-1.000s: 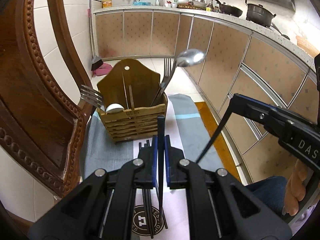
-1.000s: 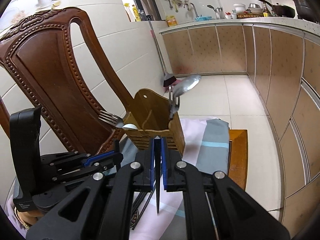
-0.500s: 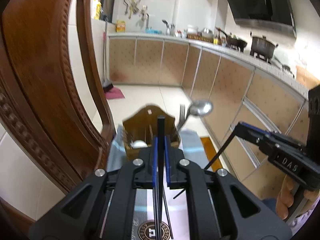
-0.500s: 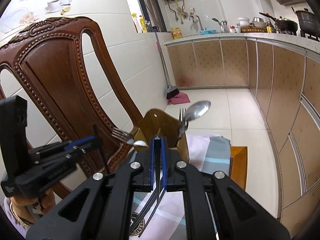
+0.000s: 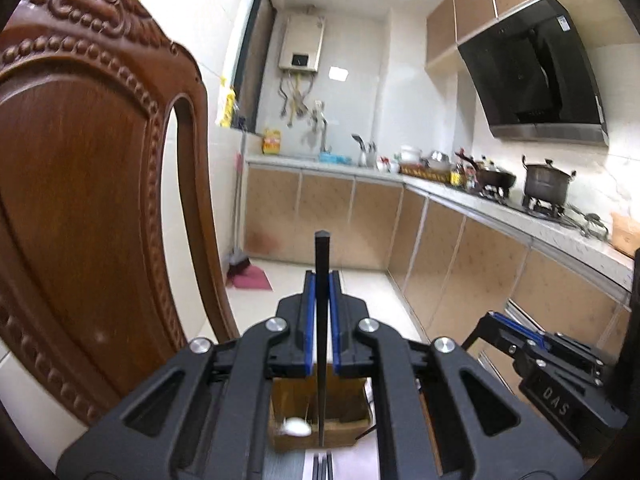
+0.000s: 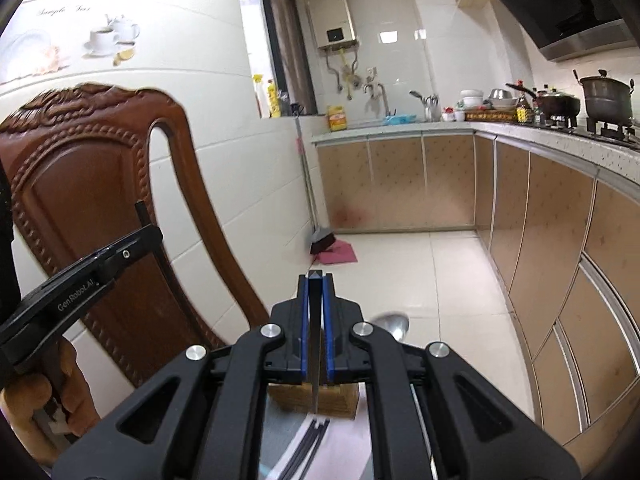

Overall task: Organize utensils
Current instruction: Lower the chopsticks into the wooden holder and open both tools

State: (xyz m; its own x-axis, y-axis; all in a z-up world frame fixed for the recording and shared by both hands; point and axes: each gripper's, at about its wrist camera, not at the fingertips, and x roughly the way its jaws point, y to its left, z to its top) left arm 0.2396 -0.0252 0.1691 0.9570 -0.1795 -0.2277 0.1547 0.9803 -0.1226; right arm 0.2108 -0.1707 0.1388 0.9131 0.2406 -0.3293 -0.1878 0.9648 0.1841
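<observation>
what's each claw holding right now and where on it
Each holds one black chopstick. Left claw pinches its chopstick just below the thick square end; right claw grips its chopstick at that end.

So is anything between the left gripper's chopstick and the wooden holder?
Nothing visible. The chopstick, clamped in the left gripper, points down over the open holder, beside the white spoon already inside.

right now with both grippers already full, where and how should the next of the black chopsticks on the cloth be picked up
Take one of the loose chopsticks near the thick end closest to the wooden holder, coming straight down from above. They lie flat and side by side on the cloth, so the gripper should close across a stick's width. First, the left gripper and right gripper must drop off the chopsticks they hold.
</observation>
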